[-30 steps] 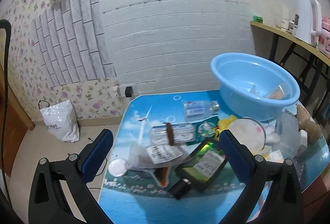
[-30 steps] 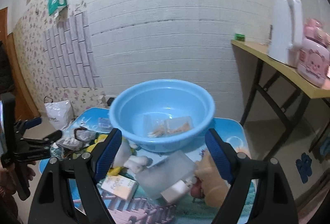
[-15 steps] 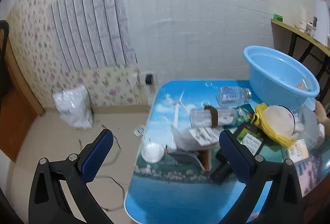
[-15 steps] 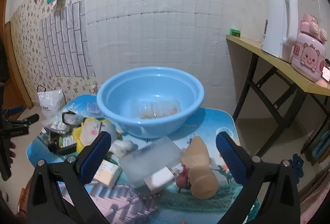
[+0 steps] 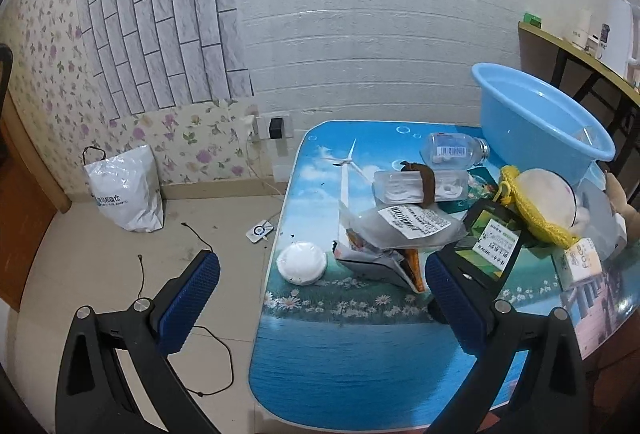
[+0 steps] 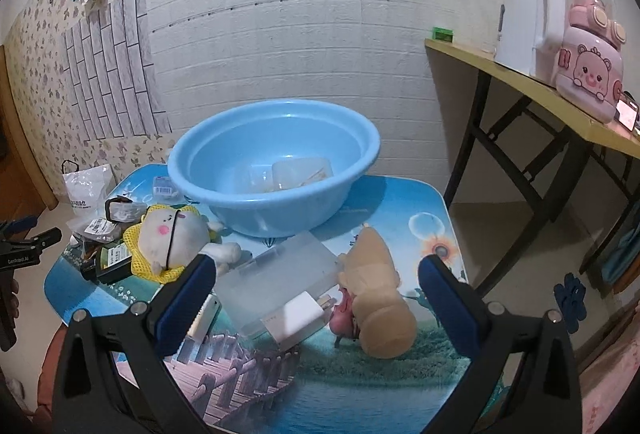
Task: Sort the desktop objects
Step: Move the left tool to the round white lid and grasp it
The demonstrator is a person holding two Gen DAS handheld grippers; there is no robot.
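Observation:
A blue basin (image 6: 276, 162) holding clear packets stands at the back of a small picture-print table (image 6: 400, 202); it also shows in the left wrist view (image 5: 536, 122). Clutter lies before it: a frosted plastic case (image 6: 276, 278), a tan plush toy (image 6: 376, 294), a white-and-yellow plush (image 6: 168, 238), a clear bottle (image 5: 452, 152), a labelled bag (image 5: 404, 230), a white round lid (image 5: 301, 263) and a dark green package (image 5: 492, 242). My left gripper (image 5: 320, 274) is open and empty above the table's left edge. My right gripper (image 6: 316, 282) is open and empty above the frosted case.
A wooden side table (image 6: 540, 90) at the right carries a white kettle (image 6: 528, 6) and a pink toaster (image 6: 592, 74). A white plastic bag (image 5: 124, 190) and loose cables (image 5: 208, 346) lie on the floor left of the table. The wall stands close behind.
My left gripper has pulled back and swung left, so more floor shows. My right gripper has drawn back and risen a little. Both stay open; nothing on the table has moved.

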